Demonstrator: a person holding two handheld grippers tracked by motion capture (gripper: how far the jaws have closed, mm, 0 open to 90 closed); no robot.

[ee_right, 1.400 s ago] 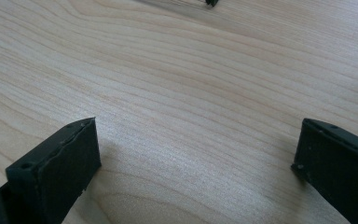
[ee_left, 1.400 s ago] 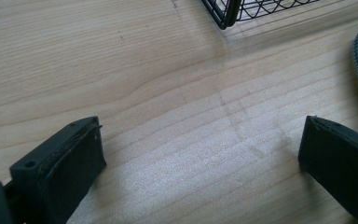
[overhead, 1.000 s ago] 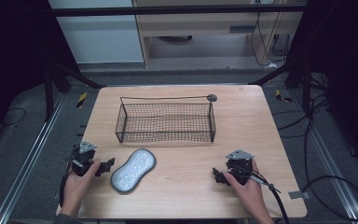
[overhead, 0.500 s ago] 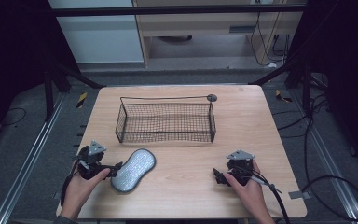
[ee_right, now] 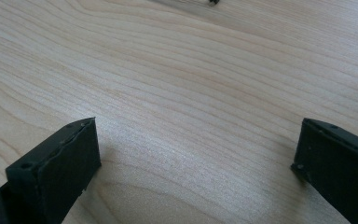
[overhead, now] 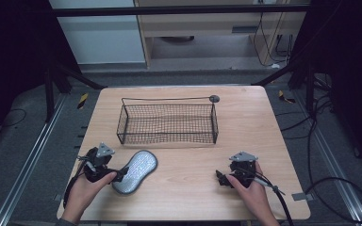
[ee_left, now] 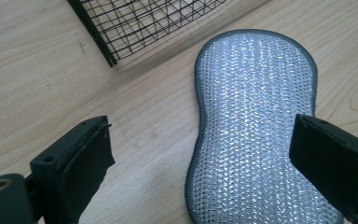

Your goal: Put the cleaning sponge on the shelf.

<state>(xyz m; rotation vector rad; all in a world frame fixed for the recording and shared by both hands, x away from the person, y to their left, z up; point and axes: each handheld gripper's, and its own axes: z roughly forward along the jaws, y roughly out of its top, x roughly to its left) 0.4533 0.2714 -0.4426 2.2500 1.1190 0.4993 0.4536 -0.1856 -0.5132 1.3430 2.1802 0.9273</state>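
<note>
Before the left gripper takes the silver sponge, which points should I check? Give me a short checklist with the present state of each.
1. Left gripper jaws apart, though just closing: ok.
2. Sponge between the jaws: partly, one jaw over it, other beside it; not ok.
3. Pads pressing the sponge: not yet.
4. Sponge flat on the table, apart from the basket: ok.
5. Basket interior free: ok.
6. Right gripper open, away from the sponge: ok.

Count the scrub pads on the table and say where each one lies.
1. The silver scrub pad lies flat on the table, in front of the wire basket, between the left claw's open jaws. Nothing suggests another is hidden.
</note>
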